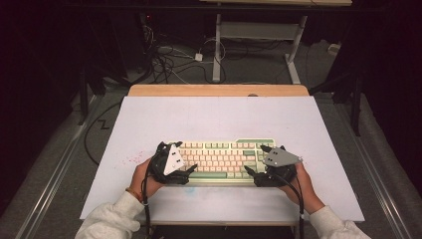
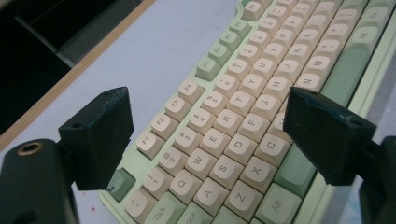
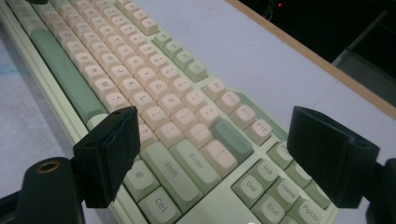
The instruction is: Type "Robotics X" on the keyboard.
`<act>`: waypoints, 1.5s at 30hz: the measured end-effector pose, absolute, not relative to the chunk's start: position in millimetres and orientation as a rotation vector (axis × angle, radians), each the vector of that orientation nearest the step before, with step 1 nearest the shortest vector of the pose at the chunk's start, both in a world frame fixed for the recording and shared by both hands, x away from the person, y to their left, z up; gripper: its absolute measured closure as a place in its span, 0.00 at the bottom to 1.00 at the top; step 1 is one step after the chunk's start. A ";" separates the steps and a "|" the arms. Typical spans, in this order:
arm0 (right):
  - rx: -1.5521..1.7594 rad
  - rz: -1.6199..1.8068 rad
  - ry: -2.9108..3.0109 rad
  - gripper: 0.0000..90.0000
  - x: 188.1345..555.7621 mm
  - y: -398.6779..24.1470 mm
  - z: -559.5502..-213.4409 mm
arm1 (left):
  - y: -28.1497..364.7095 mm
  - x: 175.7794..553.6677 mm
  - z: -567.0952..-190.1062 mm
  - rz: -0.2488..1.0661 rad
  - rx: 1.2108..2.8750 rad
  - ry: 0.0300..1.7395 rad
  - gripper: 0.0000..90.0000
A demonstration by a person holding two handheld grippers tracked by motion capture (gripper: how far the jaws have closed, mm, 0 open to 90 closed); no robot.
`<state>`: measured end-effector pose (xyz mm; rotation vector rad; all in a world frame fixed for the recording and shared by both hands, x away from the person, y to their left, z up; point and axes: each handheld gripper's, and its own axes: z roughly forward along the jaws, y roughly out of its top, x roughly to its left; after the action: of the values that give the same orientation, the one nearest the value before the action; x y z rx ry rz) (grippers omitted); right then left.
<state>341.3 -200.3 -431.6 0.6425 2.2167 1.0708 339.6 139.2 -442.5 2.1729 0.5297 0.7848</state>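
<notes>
High view showed a pale green keyboard (image 1: 219,160) with cream keycaps lying on the white worktop (image 1: 214,117), its long side running across in front of the person. The left gripper (image 1: 191,169) sat over the keyboard's left end and the right gripper (image 1: 255,160) over its right end, each held in a hand that came in from the near edge; both hands wore light sleeves.

In the left gripper view the jaws stood spread wide, with nothing pinched between them. Between the two jaws lay the keyboard's (image 2: 243,126) left block of letter keys, from W, E and S up to G and H. The function row passed just beside the left-hand jaw, whose tip hung over the dark green corner key (image 2: 120,184); the right-hand jaw stood above the green space bar (image 2: 343,70) strip. Whether the jaws touched the keycaps could not be told.

In the right gripper view the jaws were likewise spread apart and held nothing. Between them lay the keyboard's (image 3: 154,84) Shift and Enter keys (image 3: 195,164) and the cream keys beyond; the navigation cluster (image 3: 273,186) sat just inside the right-hand jaw, and the left-hand jaw stood over the keyboard's near edge beside the space bar end.
</notes>
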 end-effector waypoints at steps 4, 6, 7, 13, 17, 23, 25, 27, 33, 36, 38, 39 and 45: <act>0.640 1.080 2.180 0.19 337.9 -202.0 -427.6 | 140.2 338.1 -439.1 0.793 2.158 0.528 0.17; 0.642 1.073 2.176 0.18 336.0 -202.8 -426.9 | 141.2 336.3 -436.7 0.798 2.153 0.529 0.17; 0.644 1.058 2.169 0.18 334.6 -202.6 -426.7 | 141.9 334.8 -435.7 0.807 2.150 0.526 0.17; 0.634 1.063 2.140 0.18 326.7 -205.0 -422.7 | 147.8 326.9 -433.4 0.829 2.130 0.530 0.17; 0.630 1.063 2.136 0.18 323.0 -206.3 -420.3 | 150.3 323.0 -432.9 0.837 2.126 0.529 0.17; 0.646 1.077 2.135 0.19 319.4 -212.3 -418.8 | 154.1 317.1 -432.2 0.860 2.145 0.514 0.17; 0.655 1.078 2.131 0.19 318.3 -214.7 -418.8 | 155.8 315.3 -432.6 0.866 2.146 0.508 0.17; 0.666 1.072 2.130 0.19 317.4 -217.3 -418.7 | 157.7 313.5 -432.4 0.869 2.140 0.510 0.17; 0.710 1.061 2.106 0.18 314.8 -226.3 -417.4 | 163.4 309.3 -433.4 0.898 2.145 0.497 0.17; 0.716 1.058 2.092 0.18 312.1 -229.5 -416.5 | 166.5 307.1 -434.6 0.894 2.140 0.492 0.17; 0.720 1.060 2.086 0.18 310.6 -231.7 -415.9 | 168.6 305.9 -435.3 0.892 2.139 0.490 0.17; 0.722 1.056 2.081 0.18 310.0 -232.7 -415.9 | 169.8 305.4 -435.5 0.892 2.138 0.489 0.17; 0.731 1.048 2.067 0.18 307.0 -238.3 -416.8 | 177.1 301.5 -438.0 0.885 2.136 0.495 0.17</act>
<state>307.0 -238.3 -416.8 0.7307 2.0669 1.0478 301.5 177.1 -438.0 2.1357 0.4955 0.8849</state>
